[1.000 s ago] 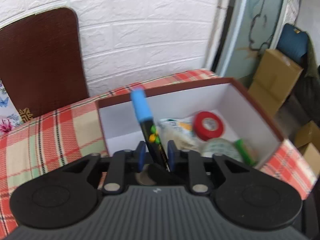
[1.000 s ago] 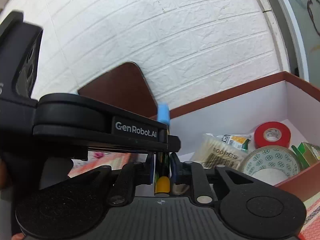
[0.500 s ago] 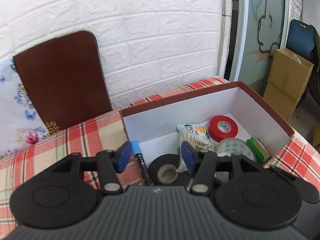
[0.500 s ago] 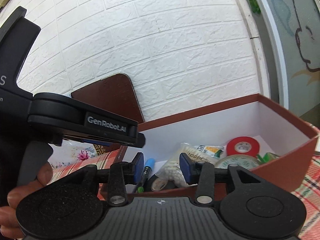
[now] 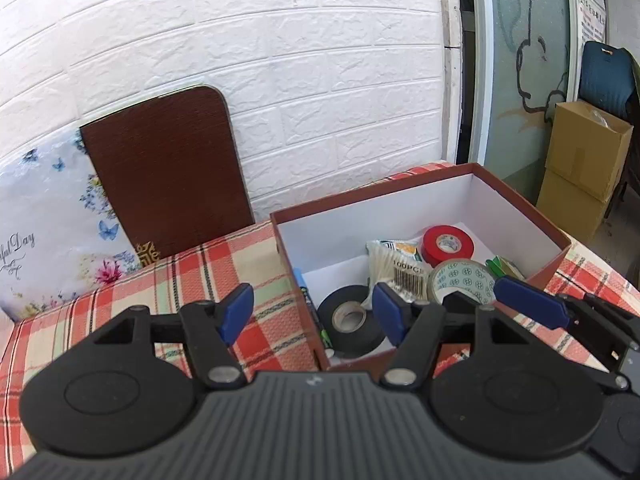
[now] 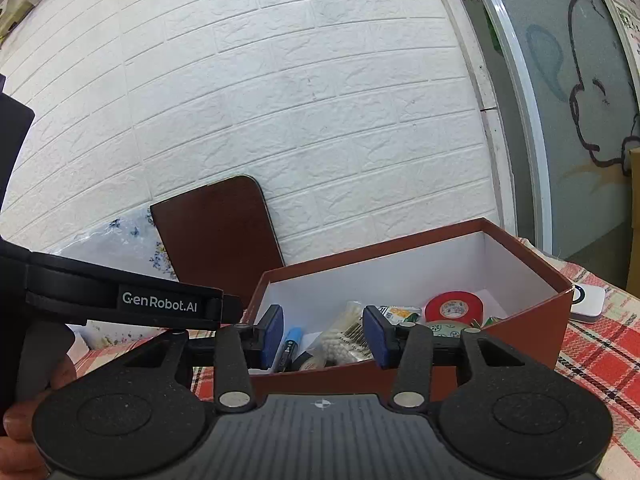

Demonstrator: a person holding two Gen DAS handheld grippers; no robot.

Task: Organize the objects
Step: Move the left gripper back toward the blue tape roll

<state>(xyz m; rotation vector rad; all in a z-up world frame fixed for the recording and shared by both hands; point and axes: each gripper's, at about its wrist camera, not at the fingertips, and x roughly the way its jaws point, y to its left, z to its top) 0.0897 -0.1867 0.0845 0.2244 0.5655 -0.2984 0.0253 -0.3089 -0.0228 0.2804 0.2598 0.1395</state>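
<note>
While both grippers hang just short of a brown cardboard box [image 5: 520, 200] on a plaid-covered bench [image 5: 224, 264], the left gripper [image 5: 314, 314] has its blue-padded fingers [image 5: 236, 312] spread apart and gripping nothing, and the right gripper [image 6: 323, 336] is likewise released, its fingers [image 6: 374, 336] parted over the box's near wall. Inside the white-lined box, a blue-capped marker [image 5: 310, 300] lies against the left wall, just beside a roll of black tape [image 5: 350, 320]. Behind these sit a bag of cotton swabs [image 5: 384, 262], a red tape roll [image 5: 448, 244], a patterned pale tape roll [image 5: 462, 282] and a green packet [image 5: 502, 266] near the right wall. The right wrist view shows the same marker [image 6: 290, 344] between that gripper's fingers in the frame but down inside the box. A brown board [image 5: 168, 172] leans on the white brick wall [image 5: 280, 60] behind the bench, and a small white device [image 6: 586, 300] rests on the cloth beside the box.
</note>
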